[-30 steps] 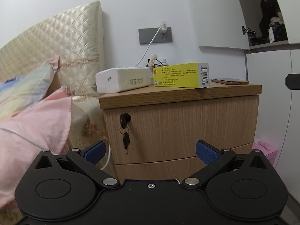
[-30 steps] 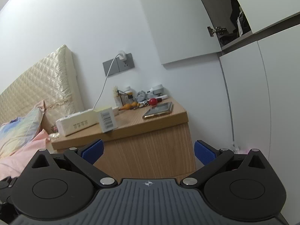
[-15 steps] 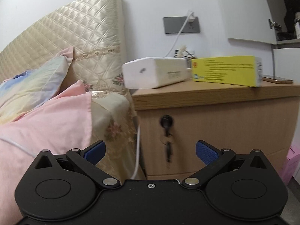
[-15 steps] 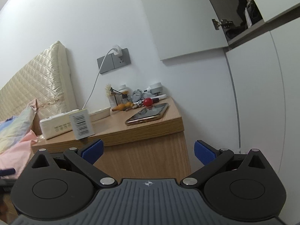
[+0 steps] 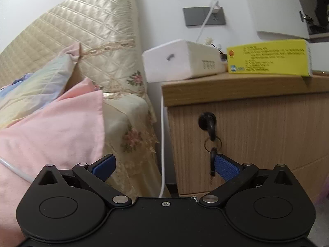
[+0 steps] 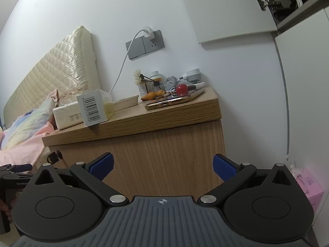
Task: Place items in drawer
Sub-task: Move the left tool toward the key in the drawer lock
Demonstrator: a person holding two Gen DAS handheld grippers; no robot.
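left tongs (image 5: 165,165): black body, blue pads (silver pivot screws) | right tongs (image 6: 163,164): black, ribbed grey plate, crosshair mark

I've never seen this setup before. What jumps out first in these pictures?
A bright yellow box sits on top of the wooden nightstand, beside a white tissue pack. Below them, keys hang from the drawer's lock, just beyond the open left hand-held gripper. A gold phone lies near the nightstand's right end.

The left tool (image 5: 165,167) has closed in on the drawer (image 5: 257,131) front, its right finger now beside the hanging key (image 5: 213,160). The right tool (image 6: 163,165) has drawn nearer the bench (image 6: 131,121), spread wide.
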